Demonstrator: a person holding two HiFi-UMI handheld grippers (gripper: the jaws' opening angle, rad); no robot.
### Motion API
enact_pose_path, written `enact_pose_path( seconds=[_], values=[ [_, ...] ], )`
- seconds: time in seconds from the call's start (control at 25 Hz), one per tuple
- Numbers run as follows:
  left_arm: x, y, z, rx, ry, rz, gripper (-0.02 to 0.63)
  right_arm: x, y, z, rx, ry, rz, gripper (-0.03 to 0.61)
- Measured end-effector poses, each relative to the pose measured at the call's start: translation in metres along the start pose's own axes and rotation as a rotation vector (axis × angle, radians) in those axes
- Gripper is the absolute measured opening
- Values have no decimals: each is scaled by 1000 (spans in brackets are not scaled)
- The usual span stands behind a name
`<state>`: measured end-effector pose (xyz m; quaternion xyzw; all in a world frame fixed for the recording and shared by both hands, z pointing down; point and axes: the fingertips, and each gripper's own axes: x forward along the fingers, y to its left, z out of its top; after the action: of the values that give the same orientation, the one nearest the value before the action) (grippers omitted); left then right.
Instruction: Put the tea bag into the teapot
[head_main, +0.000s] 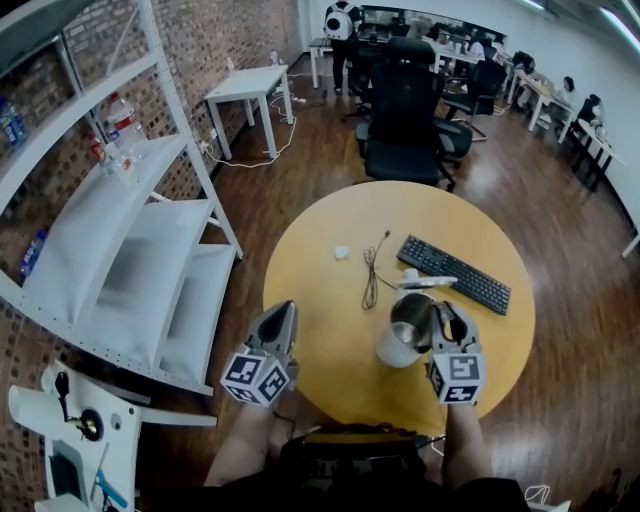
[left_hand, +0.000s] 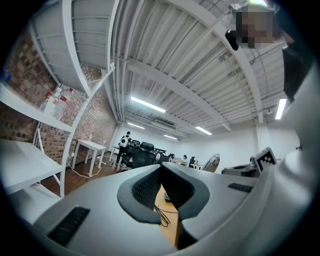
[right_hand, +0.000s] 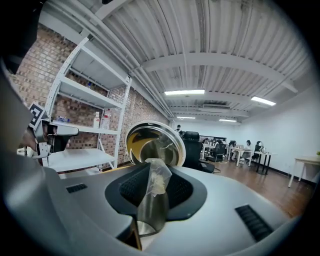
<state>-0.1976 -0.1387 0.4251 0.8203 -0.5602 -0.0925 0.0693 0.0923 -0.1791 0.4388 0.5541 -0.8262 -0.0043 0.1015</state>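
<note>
Black keyboard (head_main: 455, 272), cable (head_main: 371, 280), beyond teapot (head_main: 406, 328)

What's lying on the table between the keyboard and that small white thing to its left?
A thin black cable lies on the round table between the keyboard and the small white object; the head view shows it.

The table (head_main: 320, 250) is seen in yellow, the keyboard (head_main: 455, 272) in black, the teapot (head_main: 405, 326) in silver (yellow is reflected inside it), the tea bag (right_hand: 156, 181) in translucent white.
</note>
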Motion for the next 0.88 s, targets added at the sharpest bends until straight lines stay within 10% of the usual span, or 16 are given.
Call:
enact_pose_path(
  seconds=[0.44, 0.88],
  values=[
    [-5, 1, 4, 16, -13, -4, -6, 22, 20, -8, -9, 36, 84, 203],
    [1, 4, 4, 21, -26, 5, -6, 17, 8, -2, 19, -9, 63, 203]
  ],
)
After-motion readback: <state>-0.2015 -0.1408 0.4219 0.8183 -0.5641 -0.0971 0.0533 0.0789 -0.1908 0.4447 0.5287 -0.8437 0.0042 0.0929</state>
